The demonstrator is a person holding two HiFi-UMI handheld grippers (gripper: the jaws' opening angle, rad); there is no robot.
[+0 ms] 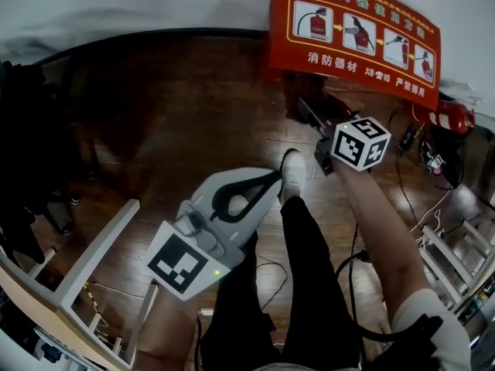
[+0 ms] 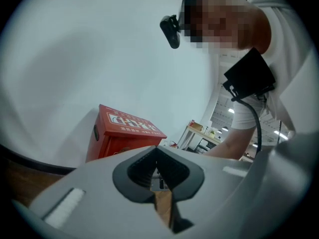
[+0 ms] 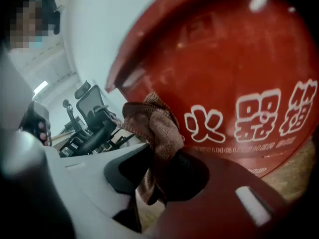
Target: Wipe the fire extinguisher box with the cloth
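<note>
The red fire extinguisher box (image 1: 356, 33) stands against the white wall, with white lettering and pictures on its top. My right gripper (image 1: 309, 114) reaches to the box's lower left edge. In the right gripper view the right gripper (image 3: 154, 148) is shut on a brown cloth (image 3: 152, 123), which is bunched against the box's red face (image 3: 224, 68). My left gripper (image 1: 274, 180) hangs lower, over the wooden floor, away from the box. In its own view the left gripper (image 2: 158, 169) is shut with nothing in it, and the box (image 2: 124, 133) stands further off.
A red fire extinguisher (image 1: 450, 116) lies on the floor right of the box, among black cables (image 1: 421, 149). A white rack (image 1: 93, 265) stands at the lower left and a black office chair (image 1: 31, 168) at the left edge. The person's leg and white shoe (image 1: 292, 172) are between the grippers.
</note>
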